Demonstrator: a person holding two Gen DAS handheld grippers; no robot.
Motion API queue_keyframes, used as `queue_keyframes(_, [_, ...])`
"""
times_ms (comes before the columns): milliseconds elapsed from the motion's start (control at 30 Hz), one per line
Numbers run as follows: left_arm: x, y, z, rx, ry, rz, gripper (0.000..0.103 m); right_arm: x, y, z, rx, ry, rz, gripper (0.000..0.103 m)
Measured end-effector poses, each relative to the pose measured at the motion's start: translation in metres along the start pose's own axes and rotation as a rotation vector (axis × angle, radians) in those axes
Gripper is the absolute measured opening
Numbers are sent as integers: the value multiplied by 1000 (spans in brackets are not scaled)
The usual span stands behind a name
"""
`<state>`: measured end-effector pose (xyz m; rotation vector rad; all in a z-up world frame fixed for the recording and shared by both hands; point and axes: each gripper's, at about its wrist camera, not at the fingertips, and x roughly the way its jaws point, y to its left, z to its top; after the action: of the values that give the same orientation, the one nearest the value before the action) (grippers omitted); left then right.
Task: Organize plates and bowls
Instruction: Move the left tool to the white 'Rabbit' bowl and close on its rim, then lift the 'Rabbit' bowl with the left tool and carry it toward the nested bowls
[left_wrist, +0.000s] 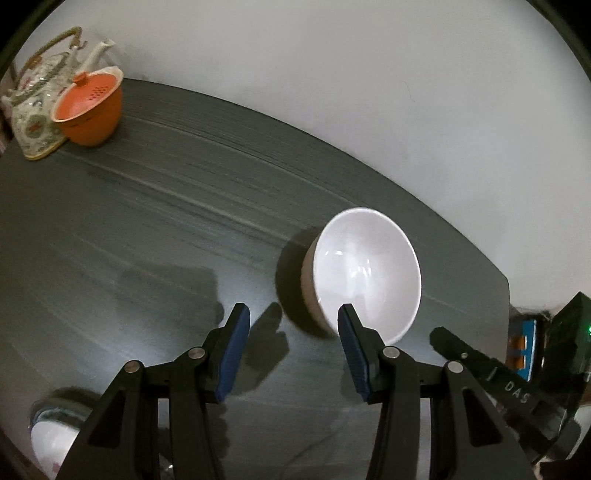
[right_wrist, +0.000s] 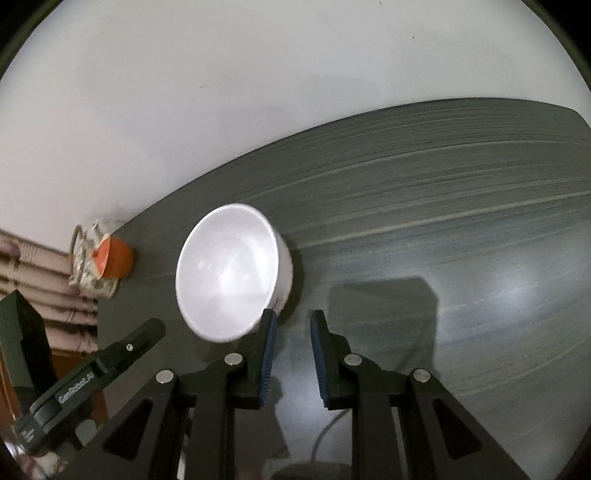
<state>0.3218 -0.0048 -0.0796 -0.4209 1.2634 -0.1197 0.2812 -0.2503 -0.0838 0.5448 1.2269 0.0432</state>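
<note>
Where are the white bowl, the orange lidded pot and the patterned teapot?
white bowl (left_wrist: 365, 269): left wrist view, inner wall.
orange lidded pot (left_wrist: 90, 107): left wrist view, edge of its lid.
patterned teapot (left_wrist: 31, 125): left wrist view, its body.

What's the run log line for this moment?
left tongs open, empty | right tongs open, empty | white bowl on grey table, ungrasped
</note>
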Motion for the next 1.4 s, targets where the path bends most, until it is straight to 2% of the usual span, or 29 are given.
queue_keyframes(267, [33,-7,11,-5,54,-8,44,27,9,13,-16,7,-32,22])
queue_keyframes(333, [41,-8,11,-1,61,-3,39,31,11,14,-28,6,-42,22])
queue_keyframes(400, [47,-9,12,4,72,-10,26,37,13,13,-32,10,-53,22])
queue_keyframes(500, [55,-9,12,5,87,-35,16,43,15,11,-35,15,-49,19])
queue_keyframes(567, [55,-11,12,15,73,-30,15,43,16,10,-37,14,-43,14])
queue_keyframes(700, [50,-13,4,37,67,-2,14,36,17,4,-55,2,-53,14])
queue_keyframes(1000, [7,-23,-26,96,23,38,15,3,18,-22,-34,6,-9,13])
queue_keyframes(1200, [-37,-31,-42,140,-19,61,15,-37,32,-47,-68,-34,4,13])
queue_keyframes(1400, [-84,-38,-70,173,-65,71,15,-77,44,-71,-101,-73,17,13])
